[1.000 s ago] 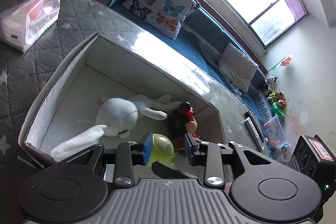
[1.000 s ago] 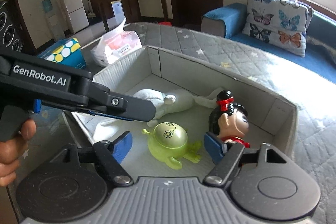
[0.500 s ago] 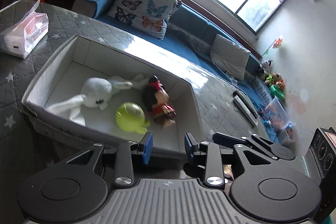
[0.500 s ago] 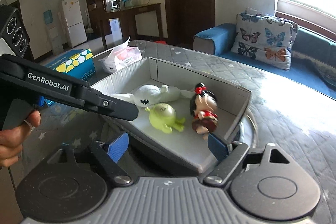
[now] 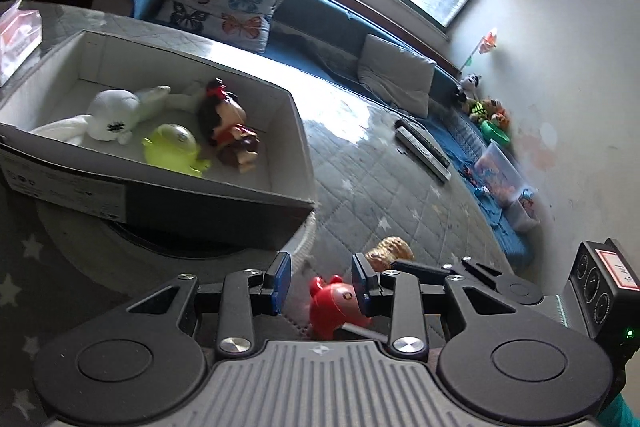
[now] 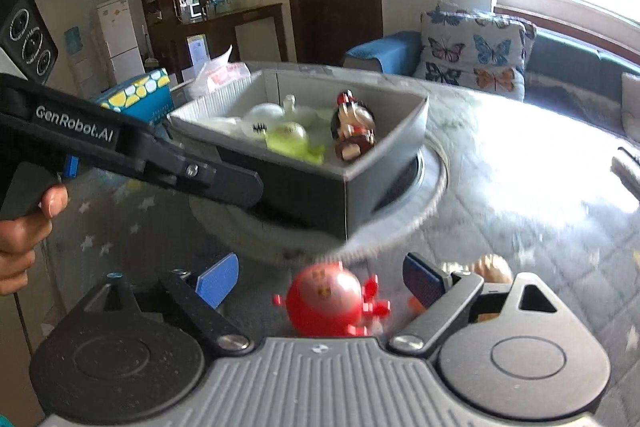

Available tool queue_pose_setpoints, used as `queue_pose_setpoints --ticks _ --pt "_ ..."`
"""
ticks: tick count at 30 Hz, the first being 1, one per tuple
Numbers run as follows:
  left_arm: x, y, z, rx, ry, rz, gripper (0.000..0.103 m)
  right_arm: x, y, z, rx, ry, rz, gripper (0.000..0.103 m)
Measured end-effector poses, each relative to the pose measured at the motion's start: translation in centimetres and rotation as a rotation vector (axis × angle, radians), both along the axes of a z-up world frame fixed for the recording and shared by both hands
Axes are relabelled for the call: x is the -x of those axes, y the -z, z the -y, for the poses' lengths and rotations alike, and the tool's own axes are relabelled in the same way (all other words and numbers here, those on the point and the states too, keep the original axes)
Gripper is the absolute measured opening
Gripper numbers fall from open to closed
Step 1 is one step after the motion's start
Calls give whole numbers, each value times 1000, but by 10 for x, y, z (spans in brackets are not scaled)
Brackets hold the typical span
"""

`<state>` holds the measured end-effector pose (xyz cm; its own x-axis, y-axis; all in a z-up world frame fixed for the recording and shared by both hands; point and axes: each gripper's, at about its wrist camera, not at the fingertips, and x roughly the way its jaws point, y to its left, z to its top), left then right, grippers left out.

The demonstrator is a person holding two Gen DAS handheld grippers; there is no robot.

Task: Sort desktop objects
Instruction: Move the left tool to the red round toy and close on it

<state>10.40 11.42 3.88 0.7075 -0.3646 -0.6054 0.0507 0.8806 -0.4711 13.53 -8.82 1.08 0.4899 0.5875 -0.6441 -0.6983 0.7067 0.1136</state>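
A grey box (image 5: 298, 131) (image 6: 404, 131) holds a white plush rabbit (image 5: 114, 113), a green alien toy (image 5: 172, 149) (image 6: 292, 141) and a black-haired doll (image 5: 228, 127) (image 6: 354, 131). A red toy (image 5: 334, 305) (image 6: 332, 301) lies on the quilted table in front of the box, with a tan toy (image 5: 390, 249) (image 6: 494, 267) beside it. My left gripper (image 5: 322, 281) is open and empty, the red toy just beyond its right pad. My right gripper (image 6: 320, 277) is open wide, with the red toy between its pads and not gripped.
The box rests on a round white base (image 5: 80, 247). A tissue pack (image 5: 16, 39) and a blue-yellow box (image 6: 136, 95) lie left of it. Remote controls (image 5: 422, 151) lie further right on the table. A sofa with butterfly cushions (image 5: 224, 7) stands behind.
Both grippers have pulled back from above the box and come down low over the table in front of it. The red and tan toys have come into view.
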Motion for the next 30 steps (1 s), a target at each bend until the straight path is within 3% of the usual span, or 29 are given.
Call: queue_pose_setpoints --ticks 3,5,22,30 --pt "0 5 12 -72 3 7 36 2 11 5 -2 16 -26 91" --pt "-2 8 16 -79 21 -4 36 1 17 8 -7 27 -42 91" --pt "-18 31 16 88 52 -105 36 -13 41 7 -48 46 -117 89" --pt "-23 41 13 183 36 -155 37 -15 43 7 -60 42 -120 82"
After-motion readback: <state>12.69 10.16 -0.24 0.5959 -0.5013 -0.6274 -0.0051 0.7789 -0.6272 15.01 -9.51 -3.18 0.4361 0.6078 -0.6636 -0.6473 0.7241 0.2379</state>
